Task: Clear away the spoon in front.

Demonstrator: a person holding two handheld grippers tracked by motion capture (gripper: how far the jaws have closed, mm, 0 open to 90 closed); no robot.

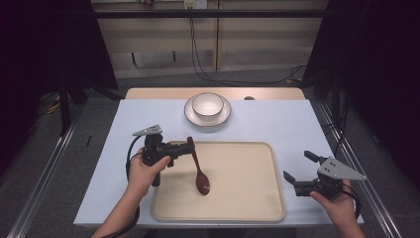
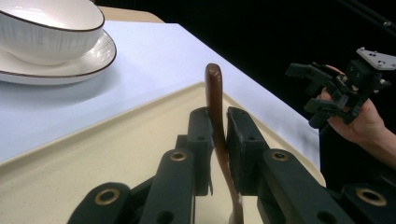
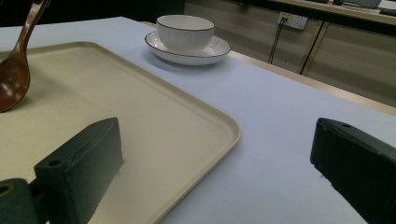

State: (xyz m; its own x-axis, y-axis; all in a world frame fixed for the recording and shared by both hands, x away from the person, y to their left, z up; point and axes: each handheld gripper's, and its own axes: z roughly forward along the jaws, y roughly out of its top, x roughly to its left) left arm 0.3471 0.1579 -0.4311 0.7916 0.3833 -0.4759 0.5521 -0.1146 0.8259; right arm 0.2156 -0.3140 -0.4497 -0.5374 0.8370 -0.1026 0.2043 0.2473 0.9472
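Clearly the wooden spoon (image 1: 198, 168) is light, stiff and smooth, so a pinch high on its slim handle lets it pivot; lower, nearer the bowl end, would steady it. It hangs below the left gripper (image 1: 187, 147), clamped between the jaws by the upper handle, its long axis slanting down from the jaws, with the bowl end resting on the beige tray (image 1: 257, 208) and the handle tip poking past the jaws. Beyond sit the white bowl (image 1: 207, 104) and saucer (image 1: 190, 116). Well off to the side, the right gripper (image 1: 296, 168) hovers slack-jawed, holding nothing.
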